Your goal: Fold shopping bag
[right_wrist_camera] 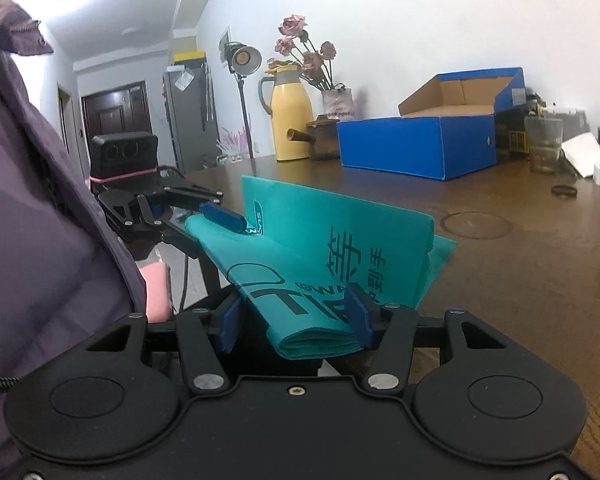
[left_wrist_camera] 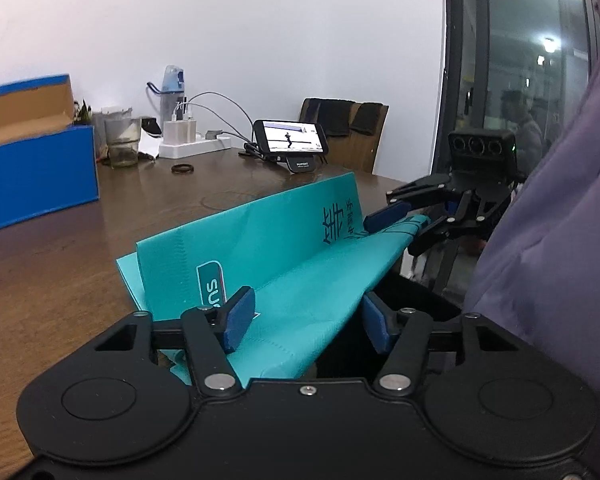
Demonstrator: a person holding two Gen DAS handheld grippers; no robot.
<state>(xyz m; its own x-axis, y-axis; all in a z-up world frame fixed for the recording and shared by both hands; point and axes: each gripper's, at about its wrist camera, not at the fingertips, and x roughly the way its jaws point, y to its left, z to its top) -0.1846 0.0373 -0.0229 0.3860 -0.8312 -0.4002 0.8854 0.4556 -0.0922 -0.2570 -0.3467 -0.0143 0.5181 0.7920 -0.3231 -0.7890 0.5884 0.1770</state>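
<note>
A teal shopping bag [left_wrist_camera: 292, 248] [right_wrist_camera: 340, 232] with dark print lies folded lengthwise at the near edge of the brown table [left_wrist_camera: 60, 272]. Its far flap stands up like a low wall and its near flap juts past the edge. My left gripper [left_wrist_camera: 308, 322] [right_wrist_camera: 222, 240] is open at one end of the near flap, one blue pad above the fabric and one below. At the other end my right gripper [right_wrist_camera: 296, 320] [left_wrist_camera: 388, 236] is open too, with the stacked layers between its fingers and one pad touching them.
An open blue cardboard box [left_wrist_camera: 36, 168] [right_wrist_camera: 420, 148] stands behind the bag. A phone on a stand [left_wrist_camera: 290, 142], a power strip [left_wrist_camera: 192, 146], a glass [left_wrist_camera: 122, 142] and a black ring [left_wrist_camera: 182, 168] are further back. A yellow jug [right_wrist_camera: 290, 120] stands by a vase. A person's purple jacket [right_wrist_camera: 40, 220] is close.
</note>
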